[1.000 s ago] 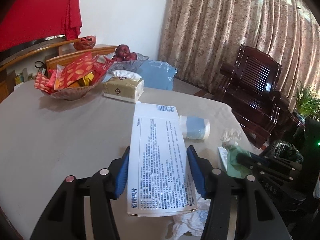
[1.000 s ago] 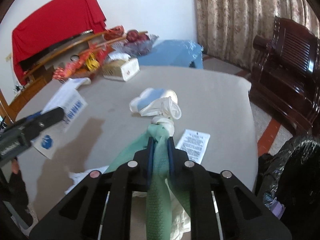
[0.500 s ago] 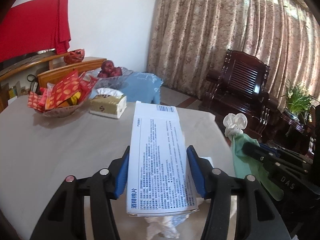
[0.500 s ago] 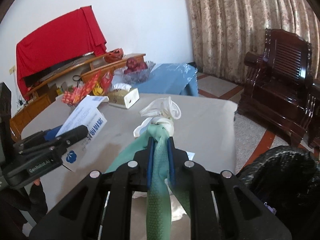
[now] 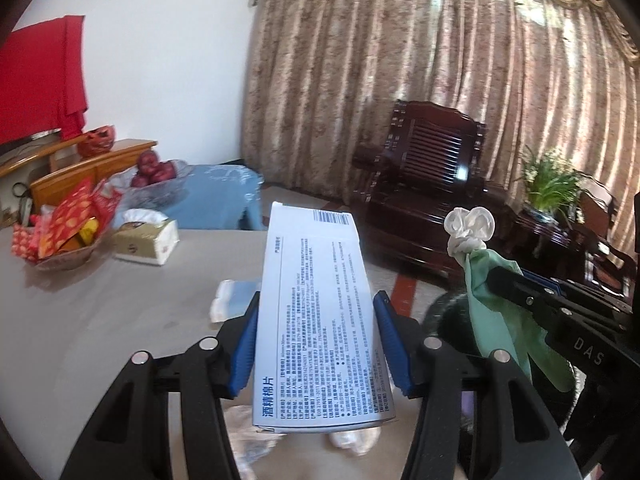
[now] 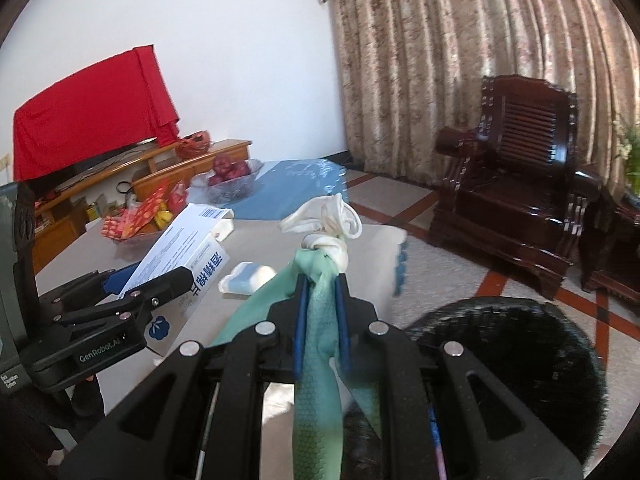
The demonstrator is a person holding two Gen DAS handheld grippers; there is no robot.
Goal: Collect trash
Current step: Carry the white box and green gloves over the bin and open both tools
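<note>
My left gripper (image 5: 316,308) is shut on a white cardboard box (image 5: 316,304) printed with blue text, held flat above the grey table (image 5: 100,312). The same box (image 6: 180,252) and left gripper (image 6: 160,280) show at the left of the right wrist view. My right gripper (image 6: 322,284) is shut on a green glove (image 6: 318,360) knotted with a white glove (image 6: 324,220), lifted over the table's edge. That green glove (image 5: 492,304) hangs at the right of the left wrist view. A black trash bag (image 6: 512,356) gapes below the right gripper.
A blue-and-white crumpled cup (image 6: 244,278) and crumpled tissue (image 5: 352,440) lie on the table. A tissue box (image 5: 146,240), a snack bowl (image 5: 64,236) and a fruit bowl (image 6: 228,180) stand at its far side. A dark wooden armchair (image 6: 516,184) stands by the curtain.
Both grippers have risen and swung right, off the table towards the black bag, each keeping its hold. The gloves now hang clear of the tabletop.
</note>
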